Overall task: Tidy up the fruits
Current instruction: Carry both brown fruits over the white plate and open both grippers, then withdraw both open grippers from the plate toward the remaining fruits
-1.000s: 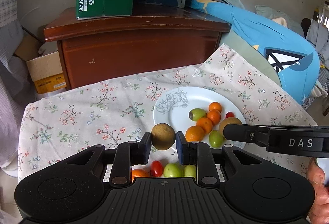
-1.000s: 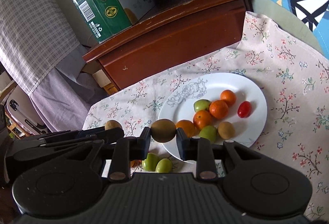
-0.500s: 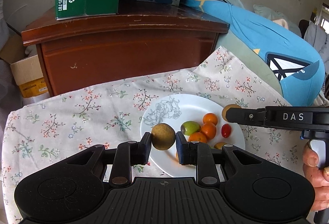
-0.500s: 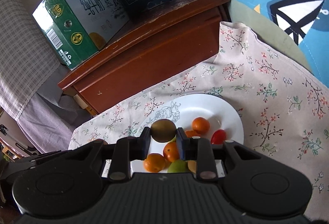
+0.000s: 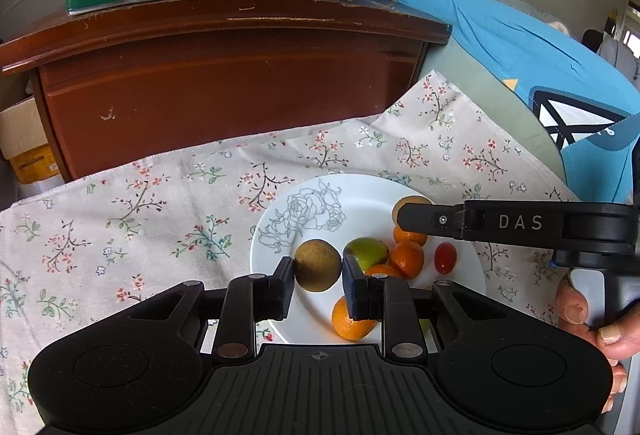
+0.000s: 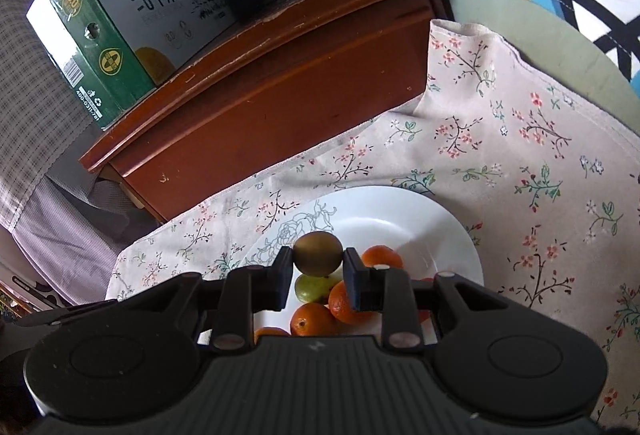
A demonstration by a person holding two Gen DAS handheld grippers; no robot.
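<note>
Left-wrist view: our left tongs (image 5: 318,281) pinch a round brownish-green kiwi-like fruit (image 5: 318,265); right tongs (image 6: 318,275) likewise clamp an olive-brown round fruit (image 6: 318,253). A second ago both hung short of the white rose-printed plate (image 5: 360,195); now both fruits sit over it, above the small oranges (image 5: 406,259), so release seems next. Clearance below is hard to judge.

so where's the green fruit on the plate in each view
Left wrist: the green fruit lies mid-plate, just right of the brown fruit held in the left gripper.
Right wrist: the green fruit shows low, under the brown fruit held in the right gripper.
Shared landmark: the rose drawing on the white plate.
</note>
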